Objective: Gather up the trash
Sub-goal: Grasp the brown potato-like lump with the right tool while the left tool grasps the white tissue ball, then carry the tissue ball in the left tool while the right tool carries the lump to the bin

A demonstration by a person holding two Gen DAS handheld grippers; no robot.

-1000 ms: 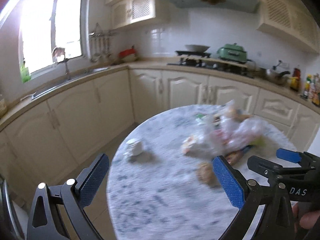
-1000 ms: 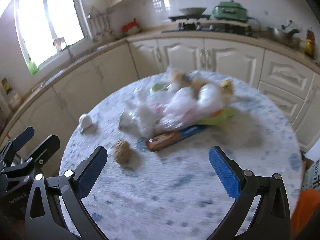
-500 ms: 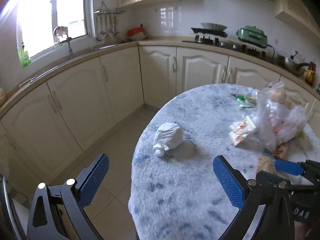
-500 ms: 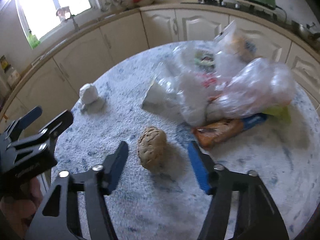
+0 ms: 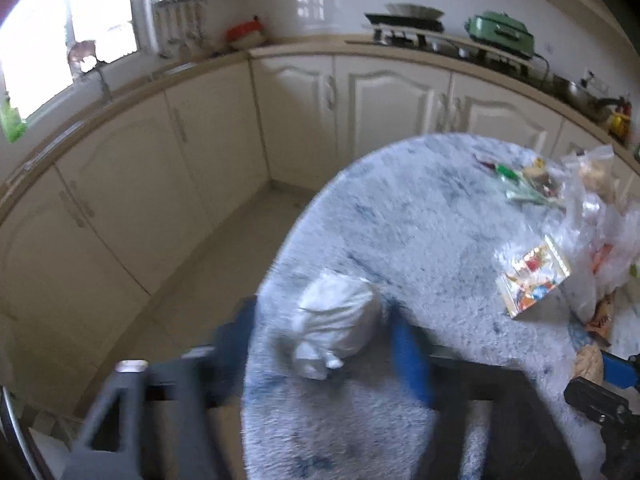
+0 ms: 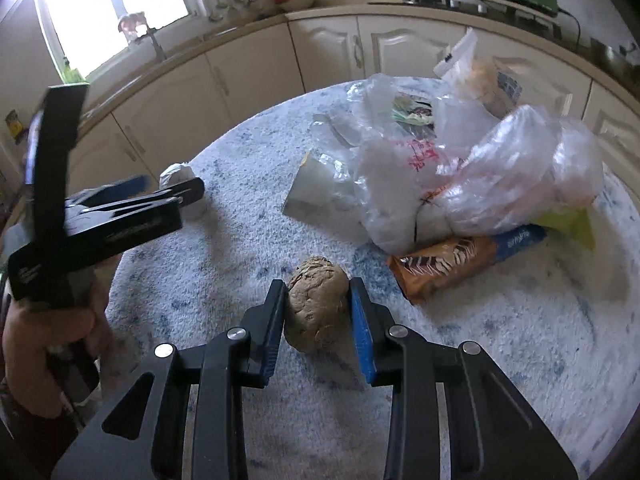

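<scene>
A crumpled white paper wad [image 5: 336,320] lies near the left edge of the round marble table [image 5: 420,216]. My left gripper [image 5: 324,336] has its blurred jaws on either side of the wad, closing in, with a gap still showing. My right gripper [image 6: 318,312] is shut on a brown crumpled paper ball [image 6: 316,304] resting on the table. The left gripper also shows in the right wrist view [image 6: 120,208], next to the white wad [image 6: 180,176].
A heap of clear plastic bags [image 6: 480,160], an orange-and-blue snack wrapper [image 6: 460,264] and a colourful foil packet [image 5: 532,280] lie on the table's right half. Cream cabinets [image 5: 200,152] and floor [image 5: 224,248] lie beyond the table's left edge.
My left gripper moved forward to the white wad and its jaws narrowed around it. My right gripper advanced and closed on the brown paper ball.
</scene>
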